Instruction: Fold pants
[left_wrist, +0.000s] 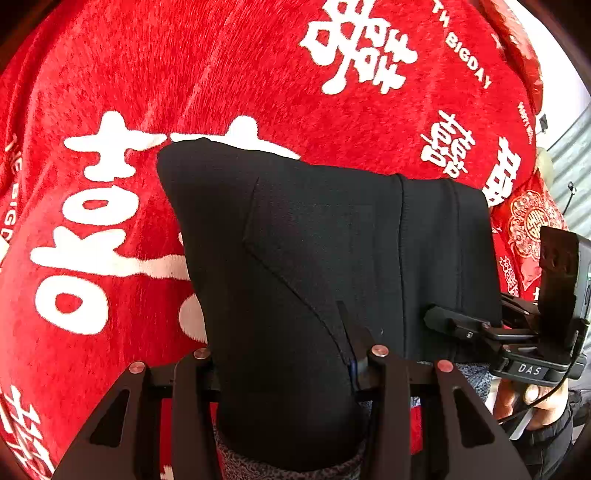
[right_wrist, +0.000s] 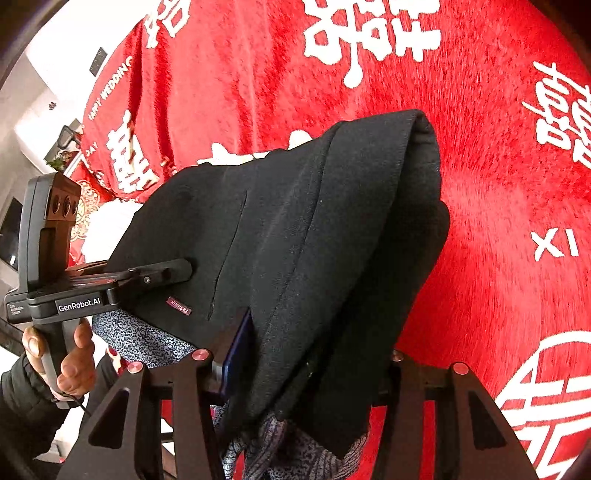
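- Both grippers are clenched on the black pants (left_wrist: 332, 251): the left gripper (left_wrist: 284, 362) has a thick bunch of cloth filling its jaws, and the right gripper (right_wrist: 299, 362) has its own bunch at the other end of the same edge.
- The pants hang between the two grippers, lifted off the red blanket (left_wrist: 229, 74), with the far folded edge draping forward and away from you.
- The grey speckled lining (right_wrist: 147, 339) shows at the near edge, so you probably hold the waistband end. I can't tell how many layers each jaw has.
- Your hand (right_wrist: 70, 358) on the left handle is visible in the right wrist view; your other hand (left_wrist: 532, 402) shows in the left wrist view.
- Step in hand, as I read it: carrying the held edge across to lay a fold.
- Keep both grippers level with each other and the span between them taut. Slack lets the middle sag and the crease goes crooked.
- Don't twist one wrist more than the other; the cloth on the right side already bunches into a rounded hump (right_wrist: 424, 147).
- Let the hanging far edge touch the blanket first, then lay the rest down over it, dragging slightly to smooth.
- Line up the seam (left_wrist: 400, 258) with the edge before you let go.
- Risk: fuzzy blanket grabs fabric; go down slowly, release both sides together.
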